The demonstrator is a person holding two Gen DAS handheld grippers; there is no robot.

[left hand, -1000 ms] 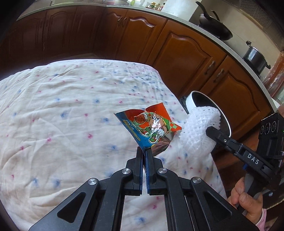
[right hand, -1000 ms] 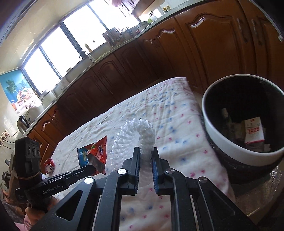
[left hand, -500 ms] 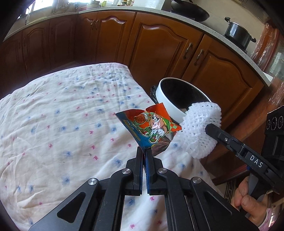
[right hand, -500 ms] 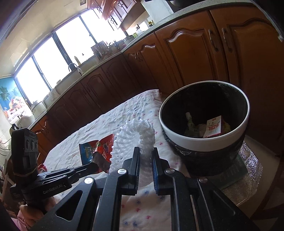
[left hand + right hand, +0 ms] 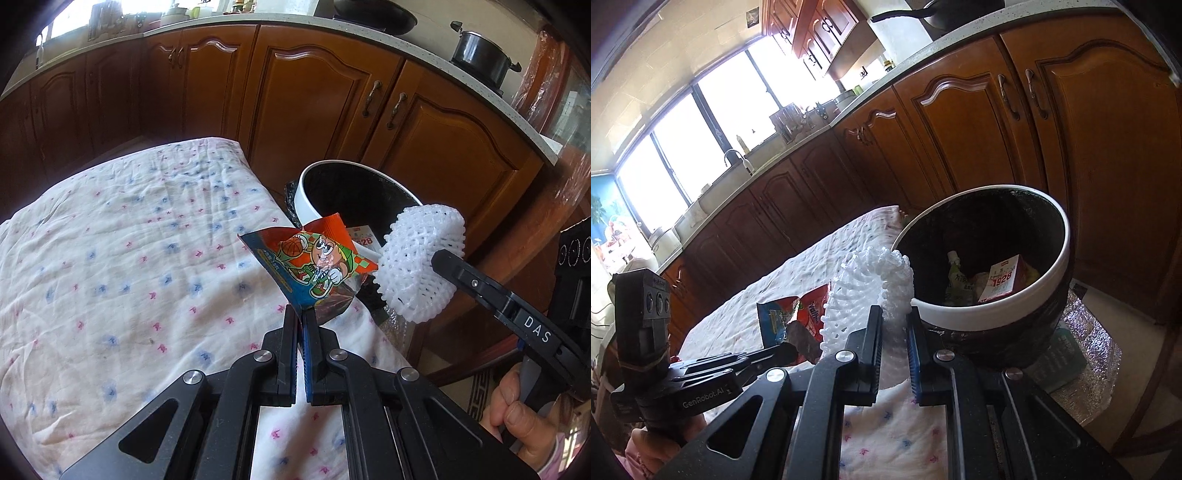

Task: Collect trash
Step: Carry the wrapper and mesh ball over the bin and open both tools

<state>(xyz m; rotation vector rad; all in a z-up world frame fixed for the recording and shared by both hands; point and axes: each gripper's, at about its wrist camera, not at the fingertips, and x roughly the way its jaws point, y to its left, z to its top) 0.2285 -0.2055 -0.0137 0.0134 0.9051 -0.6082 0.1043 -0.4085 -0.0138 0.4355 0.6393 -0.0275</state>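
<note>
Carrying both pieces, I hold the foam net (image 5: 875,288) pinched in my right gripper (image 5: 894,325), right beside the bin (image 5: 990,314) rim, which lies just ahead to the right. My left gripper (image 5: 300,317) clamps the snack wrapper (image 5: 314,273) upright over the bedspread (image 5: 129,258) edge, farther off.

Blown-out daylight floods through the kitchen windows (image 5: 701,144), leaving the wooden cabinets (image 5: 979,122) dim and glossy; both fisheye views bend lines strongly, with black vignetted corners and sharp centres
</note>
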